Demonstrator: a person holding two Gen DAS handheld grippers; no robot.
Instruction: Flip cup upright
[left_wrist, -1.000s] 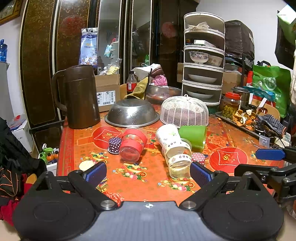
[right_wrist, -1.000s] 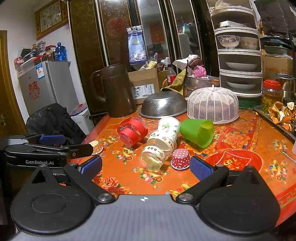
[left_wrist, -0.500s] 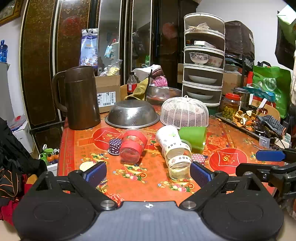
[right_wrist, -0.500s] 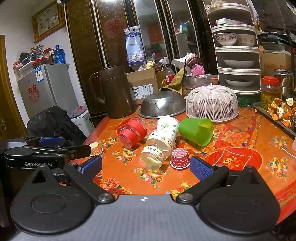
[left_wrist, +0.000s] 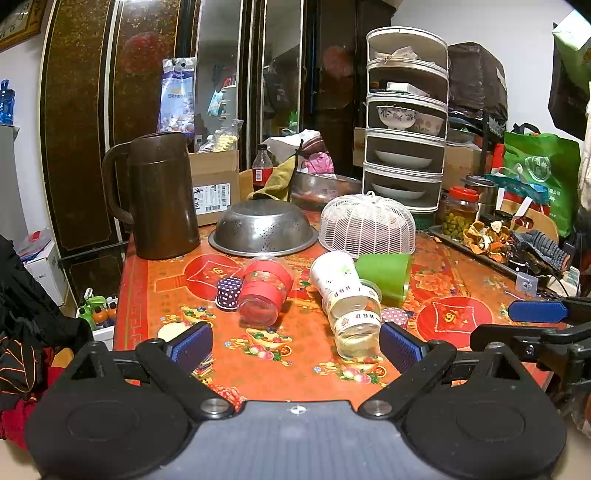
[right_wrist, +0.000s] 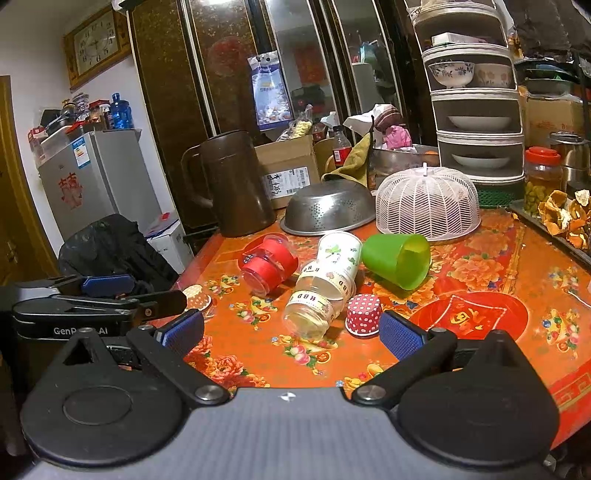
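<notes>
Several cups lie tipped on the red floral table (left_wrist: 295, 365): a green plastic cup (left_wrist: 386, 275) (right_wrist: 399, 260), a white paper cup (left_wrist: 334, 275) (right_wrist: 340, 254), a clear cup with an "HBD" band (left_wrist: 356, 325) (right_wrist: 314, 306) and a red-banded clear cup (left_wrist: 266, 291) (right_wrist: 269, 264). A red dotted paper cup (right_wrist: 364, 315) and a dark dotted one (left_wrist: 228, 293) stand mouth down. My left gripper (left_wrist: 295, 345) is open and empty at the near table edge. My right gripper (right_wrist: 290, 334) is open and empty, just short of the clear cup.
A brown jug (left_wrist: 159, 201), an upturned steel colander (left_wrist: 264, 229) and a white mesh food cover (left_wrist: 367, 225) stand behind the cups. A tiered dish rack (left_wrist: 406, 122) is at the back. A tray of dried peel (left_wrist: 487, 236) lies right.
Both views have shifted only slightly; the right gripper has edged a little closer to the table. The cups have not moved.
</notes>
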